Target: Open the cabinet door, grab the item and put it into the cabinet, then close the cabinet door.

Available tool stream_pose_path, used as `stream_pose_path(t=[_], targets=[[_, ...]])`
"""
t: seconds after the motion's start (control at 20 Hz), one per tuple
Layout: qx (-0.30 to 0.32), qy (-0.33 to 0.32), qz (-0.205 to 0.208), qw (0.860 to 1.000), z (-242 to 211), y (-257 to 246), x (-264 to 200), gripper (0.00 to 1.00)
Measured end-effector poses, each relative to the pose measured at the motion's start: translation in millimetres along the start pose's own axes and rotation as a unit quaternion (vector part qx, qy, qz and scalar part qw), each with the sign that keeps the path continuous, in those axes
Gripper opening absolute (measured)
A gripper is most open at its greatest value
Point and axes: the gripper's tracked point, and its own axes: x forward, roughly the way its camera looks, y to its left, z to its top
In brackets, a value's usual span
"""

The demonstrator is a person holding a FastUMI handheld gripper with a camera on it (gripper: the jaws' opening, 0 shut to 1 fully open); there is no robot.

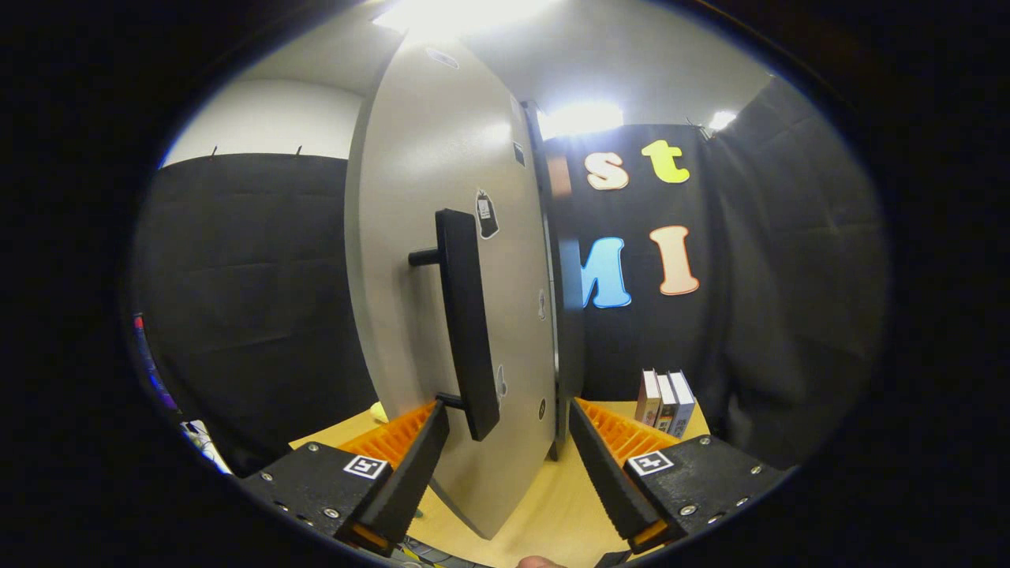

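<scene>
Tongs [509, 442] spread wide, straddling the cabinet door [442, 260], holding nothing. Door is swung out edge-on toward them, its black bar handle [467, 323] just ahead of the left finger [418, 465], nearly touching; contact unclear. Looks positioned to hook or nudge the handle, so likely the door step, opening or closing, can't tell which. Small boxes [664, 401], probably the item, stand upright on the wooden surface [552, 505] beyond the right finger, against the booth wall. Cabinet interior hidden behind the door.

Grey cabinet door [442, 300], black handle [467, 323], black-and-orange tool [505, 430], yellowish wooden table [544, 505].
</scene>
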Motion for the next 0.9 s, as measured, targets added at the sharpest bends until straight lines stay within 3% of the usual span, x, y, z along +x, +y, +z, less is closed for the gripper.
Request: stream_pose_path(t=[0.3,0.55,0.8,0.9], targets=[[-0.022,-0.043,-0.132,0.99,-1.1,-22.1,-17.7,0.94],[-0.022,-0.059,-0.203,0.977,-37.1,-12.1,-34.8,0.94],[-0.048,-0.076,-0.245,0.965,-102.6,45.6,-49.7,0.94],[-0.043,-0.076,-0.223,0.971,-141.4,85.6,-33.1,0.94]])
